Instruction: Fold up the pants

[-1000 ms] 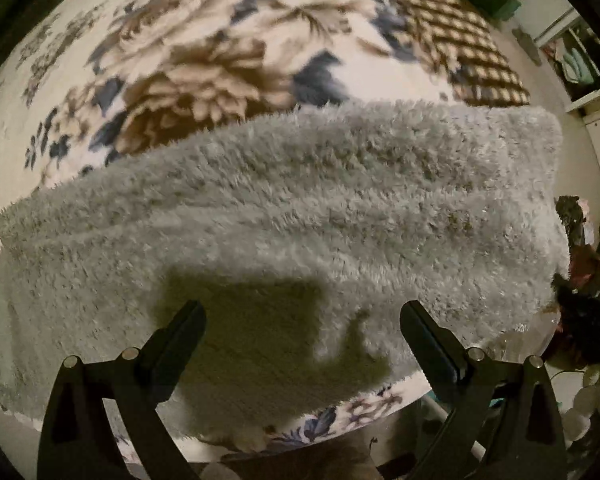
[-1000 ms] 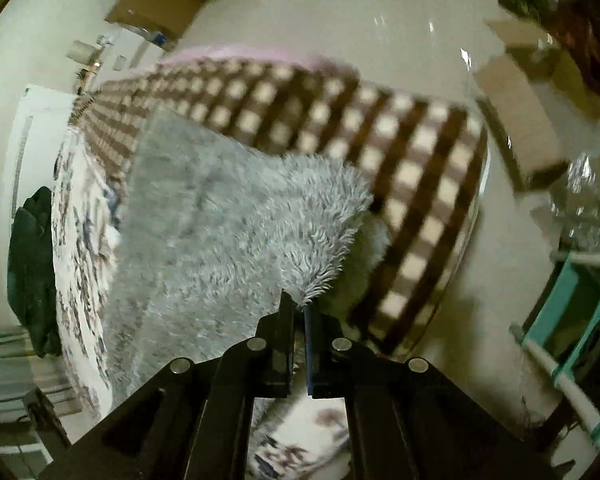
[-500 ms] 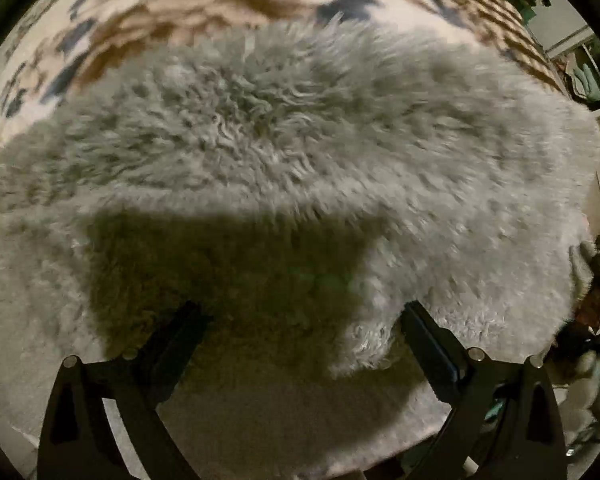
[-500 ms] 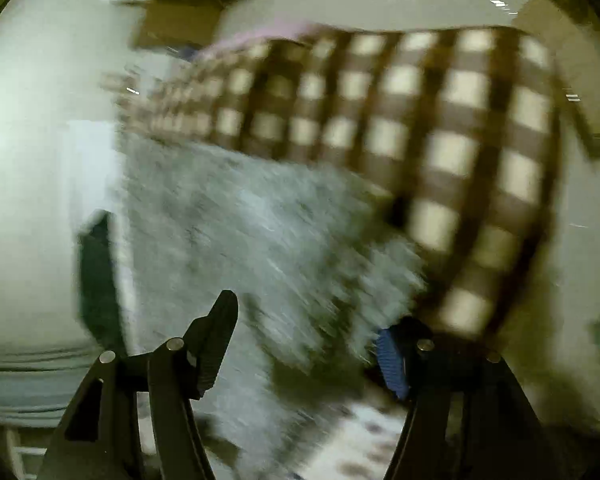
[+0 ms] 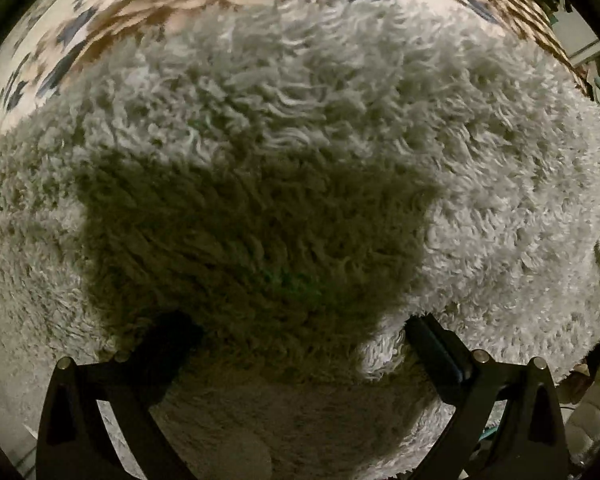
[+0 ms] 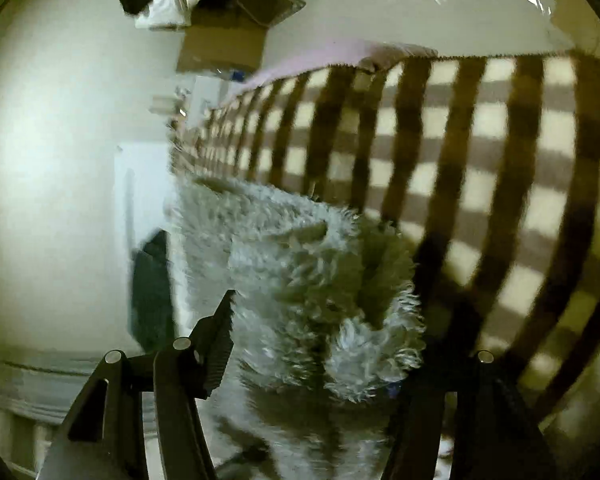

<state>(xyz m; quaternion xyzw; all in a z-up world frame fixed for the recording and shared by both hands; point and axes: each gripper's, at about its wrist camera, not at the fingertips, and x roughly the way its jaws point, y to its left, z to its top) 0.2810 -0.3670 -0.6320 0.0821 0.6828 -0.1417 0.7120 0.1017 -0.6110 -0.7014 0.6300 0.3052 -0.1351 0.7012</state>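
The fluffy grey pants (image 5: 300, 152) fill nearly the whole left wrist view, lying on a floral blanket (image 5: 148, 12) that shows only along the top of the frame, and the left gripper (image 5: 300, 344) stands open at the bottom edge with the pile bulging between its fingers (its shadow darkens the centre). In the right wrist view the right gripper (image 6: 320, 336) is also open, a shaggy end of the pants (image 6: 320, 280) between its fingers, and a brown checked blanket (image 6: 480, 160) spreads across the upper right.
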